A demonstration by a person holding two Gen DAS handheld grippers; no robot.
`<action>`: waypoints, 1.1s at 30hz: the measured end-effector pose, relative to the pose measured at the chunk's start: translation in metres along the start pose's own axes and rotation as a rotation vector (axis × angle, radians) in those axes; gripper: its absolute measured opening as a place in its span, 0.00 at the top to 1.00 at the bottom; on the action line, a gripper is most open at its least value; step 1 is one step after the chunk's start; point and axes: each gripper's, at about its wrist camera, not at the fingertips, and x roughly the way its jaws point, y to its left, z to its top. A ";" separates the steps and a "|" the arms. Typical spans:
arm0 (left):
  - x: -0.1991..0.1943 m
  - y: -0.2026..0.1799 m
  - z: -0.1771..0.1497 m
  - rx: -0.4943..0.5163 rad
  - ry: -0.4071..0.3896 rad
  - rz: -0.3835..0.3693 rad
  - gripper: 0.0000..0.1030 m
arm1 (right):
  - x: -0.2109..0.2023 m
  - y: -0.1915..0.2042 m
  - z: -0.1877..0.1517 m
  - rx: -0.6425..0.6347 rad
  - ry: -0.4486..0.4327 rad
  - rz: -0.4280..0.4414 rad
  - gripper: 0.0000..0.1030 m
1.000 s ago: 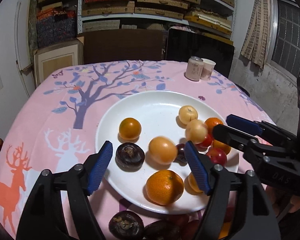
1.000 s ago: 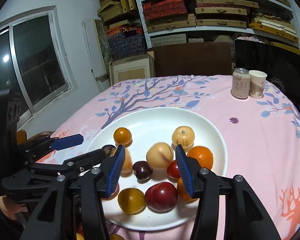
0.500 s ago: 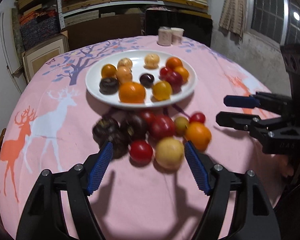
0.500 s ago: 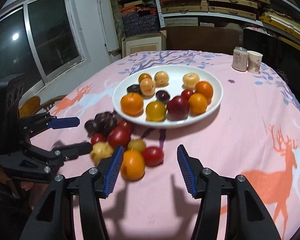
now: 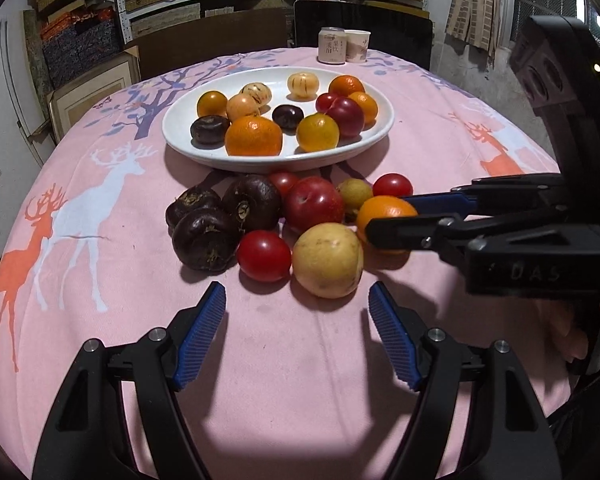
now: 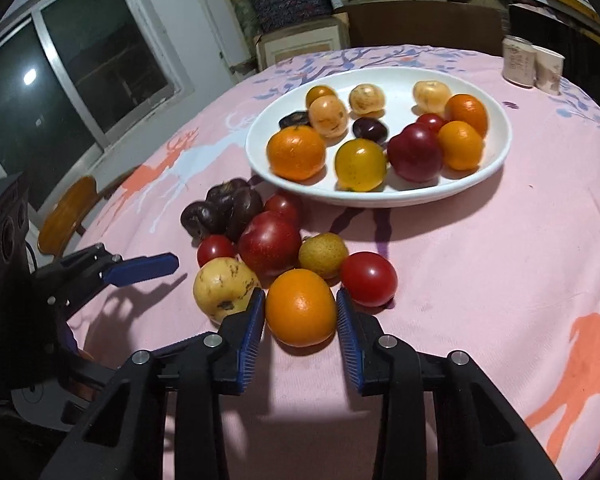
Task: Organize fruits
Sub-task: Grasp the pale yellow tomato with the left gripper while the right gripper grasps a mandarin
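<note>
A white plate (image 5: 384,128) (image 6: 500,152) holds several fruits. A pile of loose fruit lies on the pink cloth in front of it: dark chestnut-like fruits (image 5: 206,238), red tomatoes (image 5: 264,255), a red plum (image 5: 313,203) and a yellow pear (image 5: 327,260). My right gripper (image 6: 301,314) has its blue pads on either side of a loose orange (image 6: 300,307) (image 5: 384,210), close to it but with small gaps showing. My left gripper (image 5: 297,312) is open and empty, just short of the pear.
A drink can (image 5: 331,45) and a paper cup (image 5: 357,45) stand at the table's far edge. Shelves with boxes fill the back wall. A wooden chair (image 6: 66,216) stands by the window on the left.
Both grippers have pulled back from over the plate to the loose pile. The right gripper has then moved forward, narrowed its jaws and now brackets the orange.
</note>
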 end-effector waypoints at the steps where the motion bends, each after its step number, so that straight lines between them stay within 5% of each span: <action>1: 0.001 0.000 0.002 -0.007 -0.002 -0.005 0.30 | -0.006 -0.004 -0.001 0.024 -0.032 0.006 0.65; 7: 0.006 -0.004 0.012 -0.049 -0.026 -0.019 0.41 | -0.041 -0.047 -0.012 0.164 -0.171 0.002 0.64; 10: 0.004 -0.014 0.015 -0.016 -0.043 -0.055 0.64 | -0.041 -0.058 -0.013 0.209 -0.158 0.010 0.64; 22: 0.035 -0.028 0.026 0.003 0.068 -0.094 0.59 | -0.042 -0.055 -0.009 0.174 -0.162 0.014 0.64; 33: 0.029 -0.020 0.029 -0.074 0.027 -0.179 0.63 | -0.042 -0.054 -0.010 0.174 -0.166 0.023 0.65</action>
